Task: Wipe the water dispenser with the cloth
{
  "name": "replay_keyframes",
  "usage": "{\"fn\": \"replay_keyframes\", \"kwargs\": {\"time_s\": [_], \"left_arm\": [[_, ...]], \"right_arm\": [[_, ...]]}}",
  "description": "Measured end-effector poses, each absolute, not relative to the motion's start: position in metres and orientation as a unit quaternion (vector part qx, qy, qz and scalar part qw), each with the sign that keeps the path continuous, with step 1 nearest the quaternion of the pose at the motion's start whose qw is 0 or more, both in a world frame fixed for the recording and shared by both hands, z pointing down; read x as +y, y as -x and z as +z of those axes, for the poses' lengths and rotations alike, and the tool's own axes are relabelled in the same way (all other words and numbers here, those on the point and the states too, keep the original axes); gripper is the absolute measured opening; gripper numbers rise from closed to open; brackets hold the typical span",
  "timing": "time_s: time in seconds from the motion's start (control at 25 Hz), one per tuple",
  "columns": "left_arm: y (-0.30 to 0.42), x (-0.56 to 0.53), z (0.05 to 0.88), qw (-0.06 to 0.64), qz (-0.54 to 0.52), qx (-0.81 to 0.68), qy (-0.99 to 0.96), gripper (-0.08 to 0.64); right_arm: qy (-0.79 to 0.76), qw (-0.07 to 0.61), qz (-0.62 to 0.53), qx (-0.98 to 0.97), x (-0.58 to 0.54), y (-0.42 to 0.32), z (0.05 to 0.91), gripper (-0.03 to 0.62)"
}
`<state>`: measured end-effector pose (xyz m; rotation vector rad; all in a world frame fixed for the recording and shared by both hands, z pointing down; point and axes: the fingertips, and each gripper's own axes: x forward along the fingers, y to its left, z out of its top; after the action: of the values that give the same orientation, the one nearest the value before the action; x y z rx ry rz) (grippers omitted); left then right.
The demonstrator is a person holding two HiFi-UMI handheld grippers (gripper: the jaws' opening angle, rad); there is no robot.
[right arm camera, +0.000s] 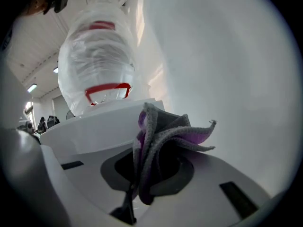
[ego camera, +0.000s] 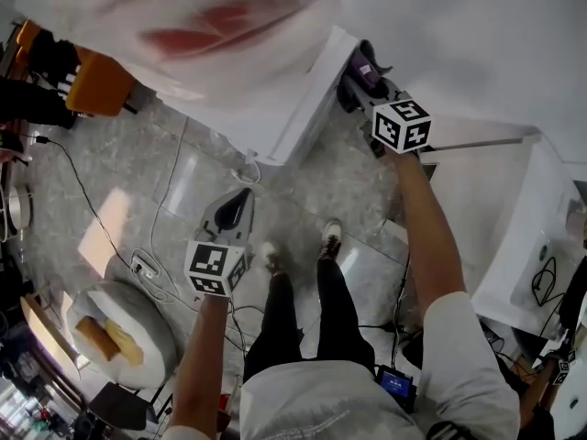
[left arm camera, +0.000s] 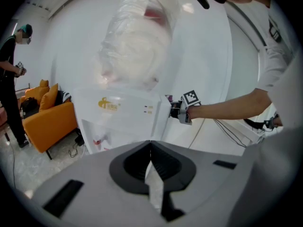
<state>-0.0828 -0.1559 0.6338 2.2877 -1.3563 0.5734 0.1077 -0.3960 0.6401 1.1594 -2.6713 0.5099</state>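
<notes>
Although the bottle [ego camera: 211, 16] atop the water dispenser [ego camera: 293, 108] is blurred and cut off in the head view, the right tongs [ego camera: 359, 81] clamp the cloth [right arm camera: 165, 134] at its upper side, while the left tongs [left arm camera: 150, 148] are together and empty.

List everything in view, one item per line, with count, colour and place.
water dispenser: one, white, in front of the person
bottle: one, clear with red markings, plastic-wrapped, on top of the water dispenser
cloth: one, grey and purple, in the right tongs
sofa: one, orange, left of the water dispenser
cables: several, white and black, on the floor
bystander: one, dark clothes, beside the sofa
left tongs: one, shut, empty
right tongs: one, shut on the cloth
</notes>
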Motion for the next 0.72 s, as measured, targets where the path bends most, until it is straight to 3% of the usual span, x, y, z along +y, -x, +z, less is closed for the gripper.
{"fn": "replay_keyframes", "kwargs": {"time_s": [0.4,0.72], "left_arm": [[0.099,-0.160,0.644,0.236,0.173,-0.511,-0.808,0.016],[0.106,-0.160,0.685,0.258,0.174,-0.525,-0.792,0.016]], "right_arm": [[-0.363,0.045,0.083,-0.927,-0.333,-0.072,0.574,0.054],[-0.339,-0.045,0.176,-0.923,-0.246,-0.023,0.591,0.055]]}}
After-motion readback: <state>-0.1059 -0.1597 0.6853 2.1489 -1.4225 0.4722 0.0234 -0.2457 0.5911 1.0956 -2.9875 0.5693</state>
